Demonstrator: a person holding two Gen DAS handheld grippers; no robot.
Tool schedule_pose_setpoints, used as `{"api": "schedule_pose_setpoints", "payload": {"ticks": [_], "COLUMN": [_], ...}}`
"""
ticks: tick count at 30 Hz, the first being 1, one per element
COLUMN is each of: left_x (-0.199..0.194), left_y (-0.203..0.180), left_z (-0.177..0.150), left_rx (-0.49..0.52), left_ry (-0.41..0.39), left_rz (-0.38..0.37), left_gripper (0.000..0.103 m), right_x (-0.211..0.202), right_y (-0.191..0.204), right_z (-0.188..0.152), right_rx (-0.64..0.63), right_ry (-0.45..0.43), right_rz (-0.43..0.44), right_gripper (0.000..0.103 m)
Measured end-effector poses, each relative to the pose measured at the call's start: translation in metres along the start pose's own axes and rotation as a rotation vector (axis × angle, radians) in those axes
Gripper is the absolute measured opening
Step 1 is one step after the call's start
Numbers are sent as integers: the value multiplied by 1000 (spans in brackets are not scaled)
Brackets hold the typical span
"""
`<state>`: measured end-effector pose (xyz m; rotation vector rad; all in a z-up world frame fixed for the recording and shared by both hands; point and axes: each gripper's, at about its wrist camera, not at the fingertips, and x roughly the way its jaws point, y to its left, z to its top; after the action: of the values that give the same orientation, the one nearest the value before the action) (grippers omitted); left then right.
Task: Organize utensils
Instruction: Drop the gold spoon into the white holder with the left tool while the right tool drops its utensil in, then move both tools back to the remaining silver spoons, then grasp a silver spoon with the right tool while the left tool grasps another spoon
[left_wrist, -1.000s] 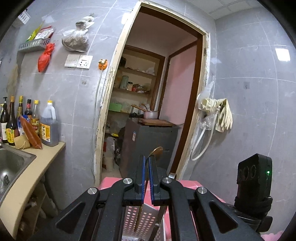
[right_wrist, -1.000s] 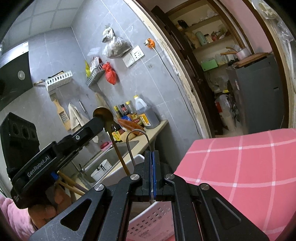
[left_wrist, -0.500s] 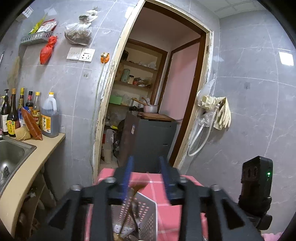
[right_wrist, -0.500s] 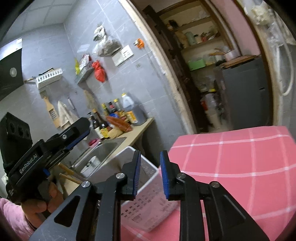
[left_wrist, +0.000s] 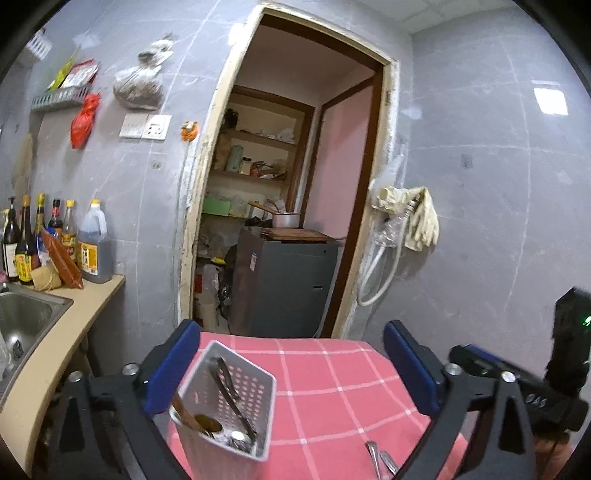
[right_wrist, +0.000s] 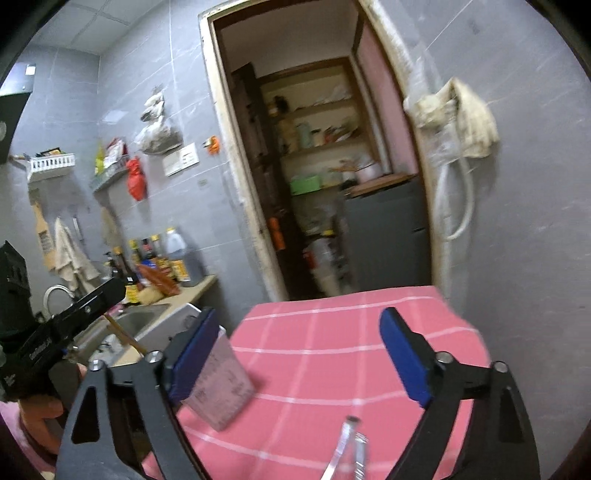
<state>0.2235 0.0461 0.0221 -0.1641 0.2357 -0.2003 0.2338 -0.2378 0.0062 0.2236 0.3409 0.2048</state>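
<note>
Both grippers, left (left_wrist: 291, 365) and right (right_wrist: 306, 354), are opening wide and empty beside the perforated utensil caddy (left_wrist: 236, 398), which holds spoons upright; loose cutlery (left_wrist: 380, 461) awaits on the pink checked tablecloth (left_wrist: 332, 380).

place: home kitchen | signs: sink (left_wrist: 26, 321), sauce bottles (left_wrist: 55, 240), likely pantry shelves (left_wrist: 255, 158)

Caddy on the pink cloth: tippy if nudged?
Probably. The caddy is tall and narrow, and the utensils inside lean to one side. Thin perforated walls suggest it's light. The cloth may let it slide first.
</note>
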Motion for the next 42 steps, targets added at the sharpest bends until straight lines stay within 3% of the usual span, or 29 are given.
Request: {"api": "schedule_pose_setpoints", "payload": {"ticks": [6, 17, 26, 39, 40, 42], "left_x": [-16, -30, -15, 38, 40, 44], "left_y": [-25, -41, -49, -44, -44, -44], "left_z": [-26, -82, -121, -144, -146, -149], "left_rx": [62, 80, 86, 10, 4, -3], "left_ry": [49, 184, 304, 496, 510, 534], "left_rz": [-57, -139, -163, -204, -211, -224], "left_gripper": [103, 103, 103, 102, 102, 102], "right_x": [-49, -94, -76, -21, -17, -8], "right_y": [-4, -24, -43, -68, -70, -73], "right_z": [-19, -67, -104, -131, -133, -138], "right_rx": [-33, -5, 47, 108, 112, 123], "right_ry": [-19, 32, 118, 239, 249, 277], "right_rz": [-117, -219, -244, -181, -176, -162], "right_gripper": [99, 100, 100, 99, 98, 87]}}
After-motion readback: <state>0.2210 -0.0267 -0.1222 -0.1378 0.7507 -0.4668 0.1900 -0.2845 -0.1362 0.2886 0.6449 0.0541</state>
